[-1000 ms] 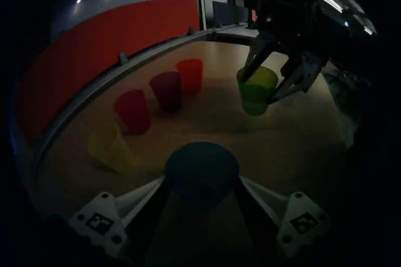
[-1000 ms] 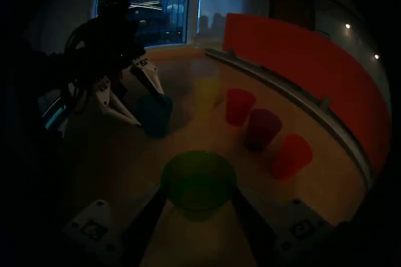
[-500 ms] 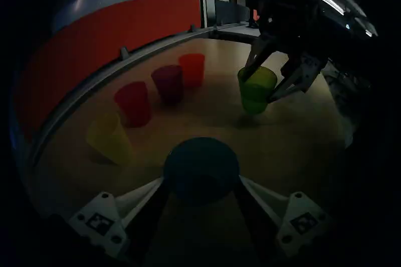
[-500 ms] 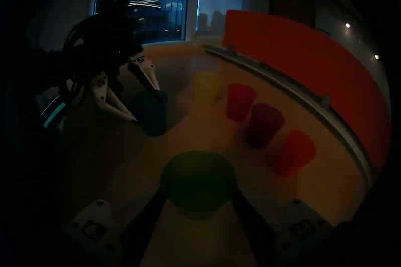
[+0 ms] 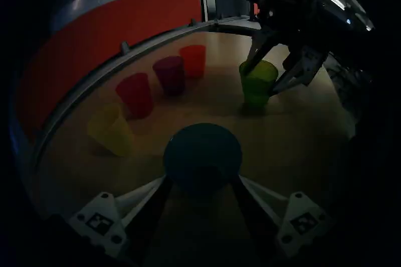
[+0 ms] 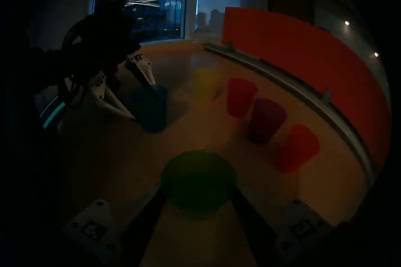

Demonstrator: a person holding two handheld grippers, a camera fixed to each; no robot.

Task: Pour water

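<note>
Left gripper (image 5: 202, 183) is clamped on the blue cup (image 5: 202, 149), a finger pressing each side, cup upright at lower centre of the frame. It's held level, I'd say, so nothing spills ahead of a pour. Right gripper (image 6: 198, 193) pinches the green cup (image 6: 198, 177) the same way, upright at lower centre of its own view. Seen from the left gripper view, that green cup sits upper right of centre, low over the tabletop (image 5: 301, 131), and whether it's touching or just off I can't tell. The two held cups are well apart, so the pour looks not yet begun, and it's too dim to spot water in either. Out along the left, four spare cups stand in a curved row: yellow cup (image 5: 111, 129), red cup (image 5: 135, 95), purple cup (image 5: 170, 74), orange cup (image 5: 193, 60). They're lined up beside the red wall panel (image 5: 100, 26), likely parked clear of the working space. Writing? Nothing readable, only black-and-white square markers (image 5: 98, 223) on the gripper fingers.
</note>
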